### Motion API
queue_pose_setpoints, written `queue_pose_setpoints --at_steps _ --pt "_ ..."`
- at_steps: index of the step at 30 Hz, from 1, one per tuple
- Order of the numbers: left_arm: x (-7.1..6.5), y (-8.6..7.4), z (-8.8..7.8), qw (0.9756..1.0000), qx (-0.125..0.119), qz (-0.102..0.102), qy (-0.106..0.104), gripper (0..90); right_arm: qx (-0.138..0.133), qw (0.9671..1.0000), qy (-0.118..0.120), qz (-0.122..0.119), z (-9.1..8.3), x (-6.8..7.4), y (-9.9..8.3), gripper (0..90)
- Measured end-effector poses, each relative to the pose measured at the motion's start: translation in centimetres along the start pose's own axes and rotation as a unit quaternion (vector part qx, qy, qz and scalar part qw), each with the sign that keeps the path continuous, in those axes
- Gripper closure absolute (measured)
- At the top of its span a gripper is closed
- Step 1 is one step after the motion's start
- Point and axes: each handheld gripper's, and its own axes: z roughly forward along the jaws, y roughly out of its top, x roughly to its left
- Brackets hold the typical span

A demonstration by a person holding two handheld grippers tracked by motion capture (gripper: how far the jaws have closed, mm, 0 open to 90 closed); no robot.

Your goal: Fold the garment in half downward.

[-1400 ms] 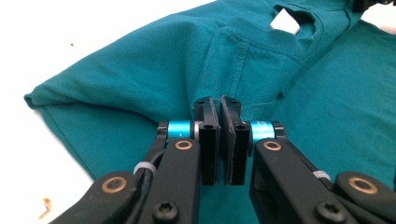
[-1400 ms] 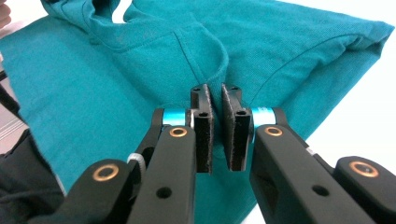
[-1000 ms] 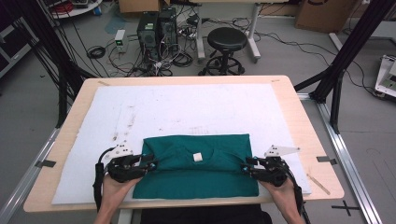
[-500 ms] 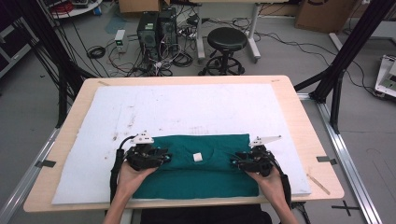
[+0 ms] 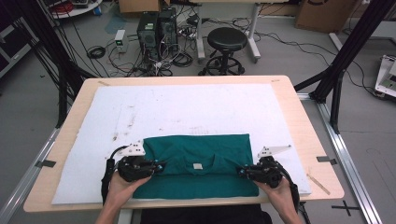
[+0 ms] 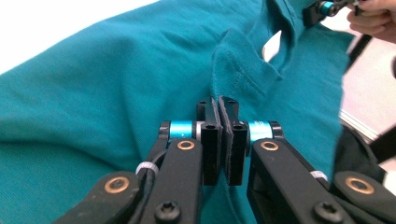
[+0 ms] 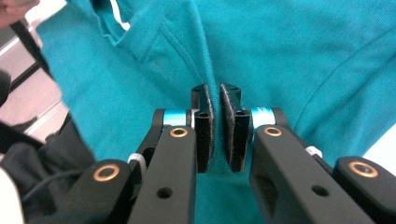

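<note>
A teal shirt [image 5: 196,149] lies folded on the white mat [image 5: 187,107], with a small white label [image 5: 198,166] at its collar. My left gripper [image 5: 159,166] sits at the shirt's left side. Its jaws have just been closing and now pinch a fold of the teal fabric [image 6: 116,84]; the left gripper [image 6: 218,105] pads press together on it. My right gripper [image 5: 240,171] sits at the shirt's right side. The right gripper [image 7: 215,93] has also just been closing, and a ridge of shirt cloth [image 7: 303,56] is squeezed between its pads.
The mat covers most of the wooden table [image 5: 308,135]. The near table edge runs just below the shirt. Beyond the far edge stand a black stool [image 5: 227,39] and computer towers [image 5: 156,25] among cables. Black frame posts [image 5: 345,56] rise at both sides.
Both grippers moved forward and inward onto the shirt's side edges, then drew back slightly toward the person. Their jaws went from open to closed on the fabric.
</note>
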Motion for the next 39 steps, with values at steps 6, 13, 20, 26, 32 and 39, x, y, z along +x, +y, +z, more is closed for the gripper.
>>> queue_pose_setpoints --at_steps 6,13,20,26,32,39 --pt "-0.4 -1.1 0.5 0.9998 0.019 0.004 0.008 79.3 0.009 0.9999 0.010 0.007 0.4 0.1 -0.7 73.8" --pt "-0.6 0.6 0.8 0.9999 -0.003 0.013 -0.007 66.5 -0.001 0.9999 0.009 -0.007 1.1 1.0 1.2 58.3" --pt "-0.9 0.0 1.1 0.9995 -0.003 0.030 -0.012 86.9 0.003 0.9994 0.022 -0.026 1.9 1.4 1.1 85.5" --pt "-1.9 -0.6 0.2 0.9990 -0.021 0.035 -0.015 88.1 -0.017 0.9991 0.021 -0.034 0.9 1.9 0.3 87.9" --pt "-3.3 -1.8 -0.2 0.9987 -0.021 0.044 -0.016 88.2 -0.020 0.9988 0.014 -0.041 0.4 2.8 -0.7 86.7" --pt "-4.1 -3.2 -0.1 0.9992 -0.010 0.031 -0.024 88.1 -0.018 0.9992 0.015 -0.032 0.3 3.2 -1.7 83.5"
